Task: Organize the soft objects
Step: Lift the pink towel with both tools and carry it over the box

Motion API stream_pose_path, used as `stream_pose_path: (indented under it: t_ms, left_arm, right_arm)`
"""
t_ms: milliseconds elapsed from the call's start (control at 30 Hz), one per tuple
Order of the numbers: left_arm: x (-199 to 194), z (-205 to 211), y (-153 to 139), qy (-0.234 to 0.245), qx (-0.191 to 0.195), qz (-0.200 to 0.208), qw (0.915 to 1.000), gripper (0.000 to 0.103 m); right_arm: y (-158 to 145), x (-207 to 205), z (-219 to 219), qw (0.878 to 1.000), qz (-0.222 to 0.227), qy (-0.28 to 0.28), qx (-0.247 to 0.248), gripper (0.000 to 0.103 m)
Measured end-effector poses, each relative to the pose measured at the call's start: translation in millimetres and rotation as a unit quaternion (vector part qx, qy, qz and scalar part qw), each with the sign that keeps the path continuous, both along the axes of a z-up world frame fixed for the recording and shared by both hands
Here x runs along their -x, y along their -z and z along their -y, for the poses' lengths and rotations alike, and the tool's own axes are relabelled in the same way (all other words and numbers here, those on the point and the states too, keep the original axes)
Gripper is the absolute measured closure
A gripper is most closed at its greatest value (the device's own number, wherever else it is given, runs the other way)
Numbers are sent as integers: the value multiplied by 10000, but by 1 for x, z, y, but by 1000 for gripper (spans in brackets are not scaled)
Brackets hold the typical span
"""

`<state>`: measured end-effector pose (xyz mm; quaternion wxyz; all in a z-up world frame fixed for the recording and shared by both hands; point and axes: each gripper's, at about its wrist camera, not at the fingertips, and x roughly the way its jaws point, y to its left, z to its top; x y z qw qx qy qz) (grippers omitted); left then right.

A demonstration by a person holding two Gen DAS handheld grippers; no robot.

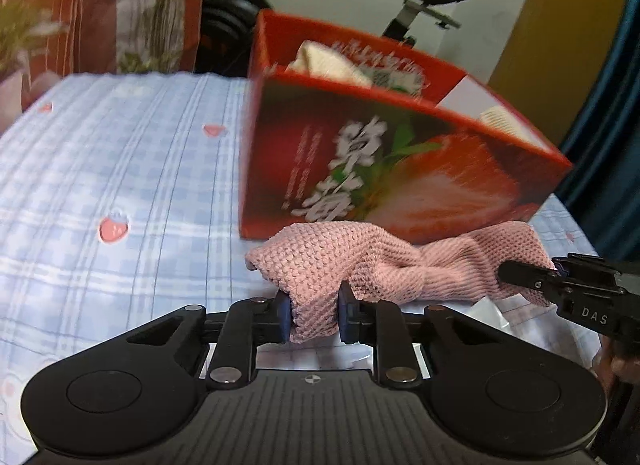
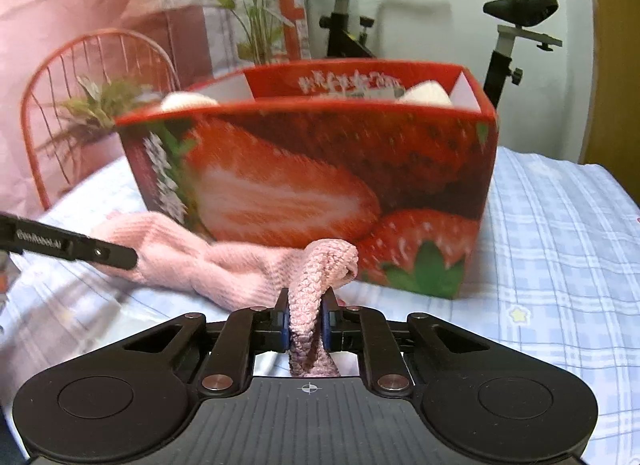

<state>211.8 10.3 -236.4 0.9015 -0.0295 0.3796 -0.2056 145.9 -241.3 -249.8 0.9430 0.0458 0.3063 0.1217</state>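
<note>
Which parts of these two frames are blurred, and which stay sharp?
Left wrist view: the strawberry box lettering smears with motion blur, while the left gripper and pink knit stay sharp. Right wrist view: the box and the knit's far end blur; the right gripper stays crisp. Fisheye bends both edges.

I'm in a home, in what looks like a bedroom doubling as a workout corner: a bed sheet (image 1: pixel 120 169) in blue check with strawberry prints lies under me, an exercise bike (image 2: pixel 516 25) stands by the white wall, beside a floral curtain (image 1: pixel 100 5).
</note>
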Motion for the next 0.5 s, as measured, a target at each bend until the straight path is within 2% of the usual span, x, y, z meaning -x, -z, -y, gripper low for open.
stream_pose_path:
  t_ms: [200,500]
  left_arm:
    - [23,-6,-35,68,-5,622,9980,80]
    - [35,-4,-76,26,147,1229,9923,80]
  right_arm:
    - [-30,16,-4,9989,383,-242,-155,91]
    - [-76,30,-4,9941,1037,-296,-128,91]
